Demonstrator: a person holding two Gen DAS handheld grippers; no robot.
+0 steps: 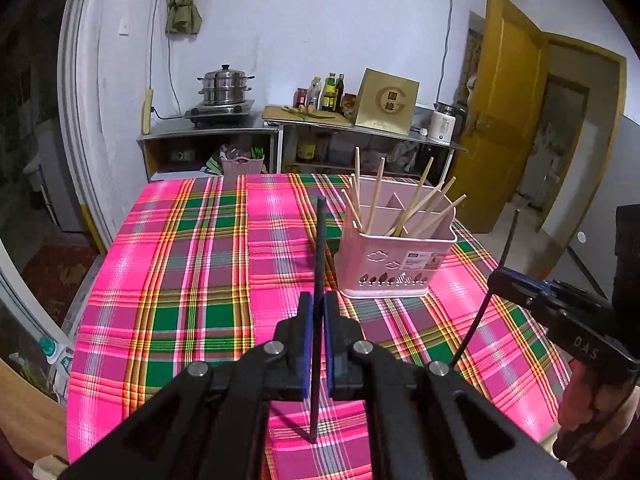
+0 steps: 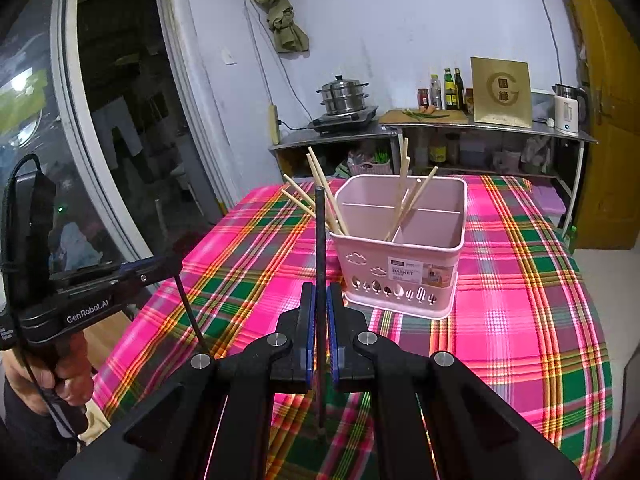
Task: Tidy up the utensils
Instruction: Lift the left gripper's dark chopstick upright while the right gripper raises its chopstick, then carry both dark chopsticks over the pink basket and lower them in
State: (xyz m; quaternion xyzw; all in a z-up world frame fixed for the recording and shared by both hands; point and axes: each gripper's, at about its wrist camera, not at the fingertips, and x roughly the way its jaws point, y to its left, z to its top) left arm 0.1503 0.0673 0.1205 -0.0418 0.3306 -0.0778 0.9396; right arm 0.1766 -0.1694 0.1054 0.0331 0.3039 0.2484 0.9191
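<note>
A pink utensil basket [image 1: 394, 258] with several wooden chopsticks [image 1: 376, 196] in it stands on the plaid tablecloth; it also shows in the right wrist view [image 2: 404, 264]. My left gripper [image 1: 319, 300] is shut on a black chopstick [image 1: 320, 248], held upright above the table, left of the basket. My right gripper [image 2: 319, 292] is shut on another black chopstick [image 2: 320, 232], just left of the basket. Each gripper shows in the other's view, the right one [image 1: 520, 284] and the left one [image 2: 148, 268].
The table [image 1: 180, 260] carries a pink and green plaid cloth. Behind it stand steel shelves [image 1: 208, 132] with a steamer pot [image 1: 224, 88], bottles, a gold box and a kettle. A yellow door [image 1: 508, 92] is at the right, a glass door at the left.
</note>
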